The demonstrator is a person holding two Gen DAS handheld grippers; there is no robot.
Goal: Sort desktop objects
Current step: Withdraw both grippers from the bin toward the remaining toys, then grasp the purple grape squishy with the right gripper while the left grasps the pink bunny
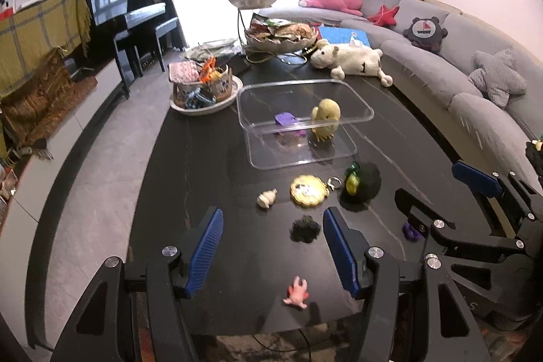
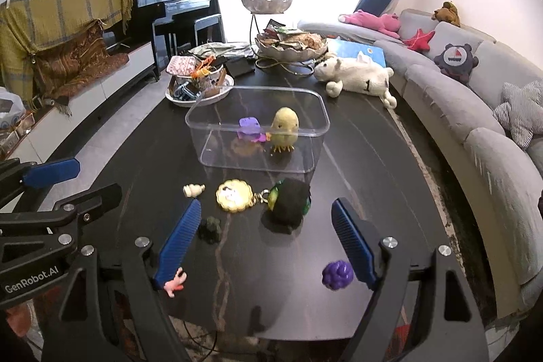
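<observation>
We see a dark counter (image 1: 190, 178) with small toys on it. Our left tool (image 1: 273, 248) is wide open and holds nothing. A little pink toy (image 1: 297, 292) lies on the counter between its blue fingers, near the front edge. A small dark fuzzy lump (image 1: 304, 228) sits a bit farther in. Our right tool (image 2: 266, 240) is wide open too and holds nothing. A purple bumpy toy (image 2: 337, 274) lies just beside its right finger. Past both tools we see a small white toy (image 1: 267, 198), a gold round keychain (image 1: 308, 190) and a black toy with a green and yellow side (image 1: 361, 182) in a row. Behind them stands a clear box (image 2: 258, 128). Inside it are a yellow chick (image 2: 285, 128) and a purple toy (image 2: 249, 128), side by side
</observation>
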